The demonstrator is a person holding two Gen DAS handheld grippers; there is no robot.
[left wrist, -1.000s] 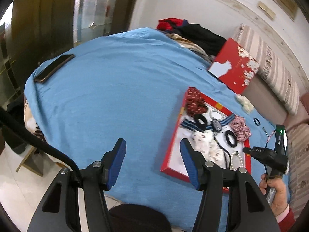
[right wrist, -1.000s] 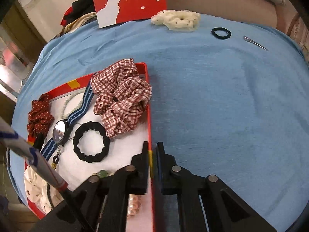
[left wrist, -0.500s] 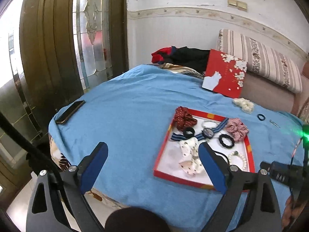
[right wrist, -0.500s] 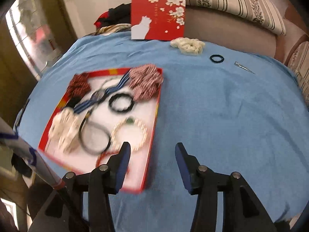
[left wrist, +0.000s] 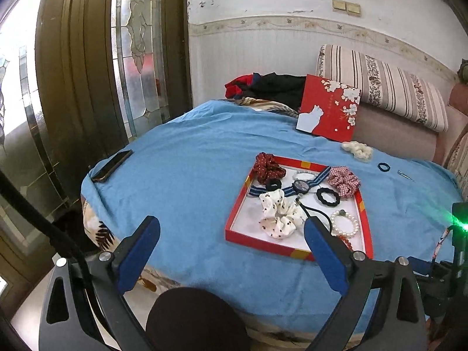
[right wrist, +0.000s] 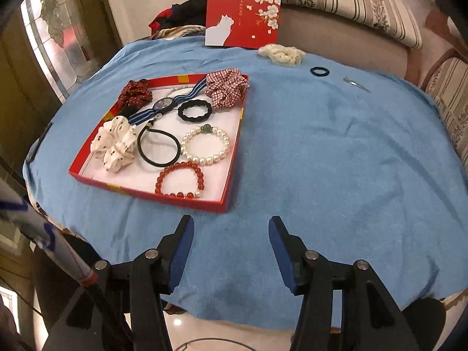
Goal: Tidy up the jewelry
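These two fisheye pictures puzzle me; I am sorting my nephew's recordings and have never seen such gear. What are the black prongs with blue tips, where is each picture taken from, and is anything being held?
No machine works here: a person holds a two-finger gripper in each hand, and a camera on each looks forward along its fingers. The prongs are those fingers.

One view is from the left gripper, the other from the right gripper. Both stand open over the blue cloth, their jaws having just been opening, with nothing between them.

On the cloth lies a red tray holding scrunchies, a watch, black hair ties, a pearl bracelet and a red bead bracelet. Outside the tray lie a cream scrunchie, a small black hair tie and a hair clip. The red lid leans at the back.
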